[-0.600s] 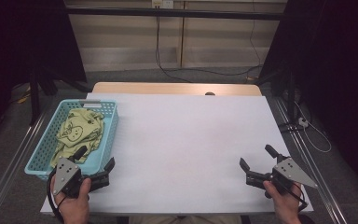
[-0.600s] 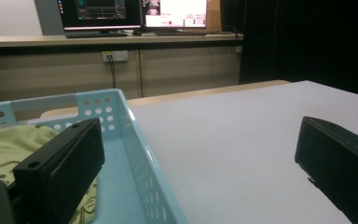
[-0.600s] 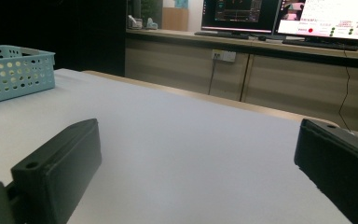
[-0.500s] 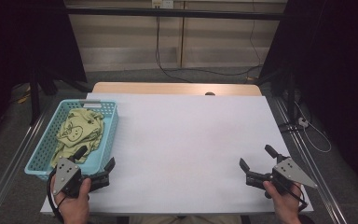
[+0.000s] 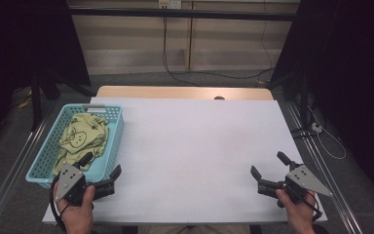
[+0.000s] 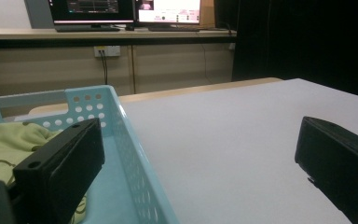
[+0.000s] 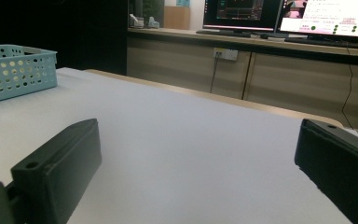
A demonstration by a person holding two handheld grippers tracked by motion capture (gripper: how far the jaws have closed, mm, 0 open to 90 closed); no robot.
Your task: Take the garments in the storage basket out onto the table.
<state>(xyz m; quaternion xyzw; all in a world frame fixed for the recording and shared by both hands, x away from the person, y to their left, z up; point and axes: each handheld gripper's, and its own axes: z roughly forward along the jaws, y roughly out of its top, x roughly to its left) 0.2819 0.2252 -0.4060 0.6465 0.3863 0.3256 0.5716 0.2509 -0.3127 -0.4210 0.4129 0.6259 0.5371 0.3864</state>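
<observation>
A white table (image 5: 195,156) takes up most of the high view, with a strip of bare wood along its far edge. On its left side sits a light blue perforated plastic basket (image 5: 111,141), and inside it lies a crumpled yellow-green cloth (image 5: 83,136) with a dark line drawing on it. In the left gripper view the basket's near corner (image 6: 135,154) runs between the jaws, with the cloth (image 6: 9,140) behind the left jaw. The left gripper (image 5: 100,171), held in the person's left hand (image 5: 75,212), sits at the near left, just beside the basket's near end, jaws spread wide with nothing between them. The right gripper (image 5: 269,165), in the right hand (image 5: 297,212), rests at the near right corner, well apart from the basket, jaws likewise wide and holding nothing. Monitors (image 7: 279,16) stand on a counter beyond the table.
</observation>
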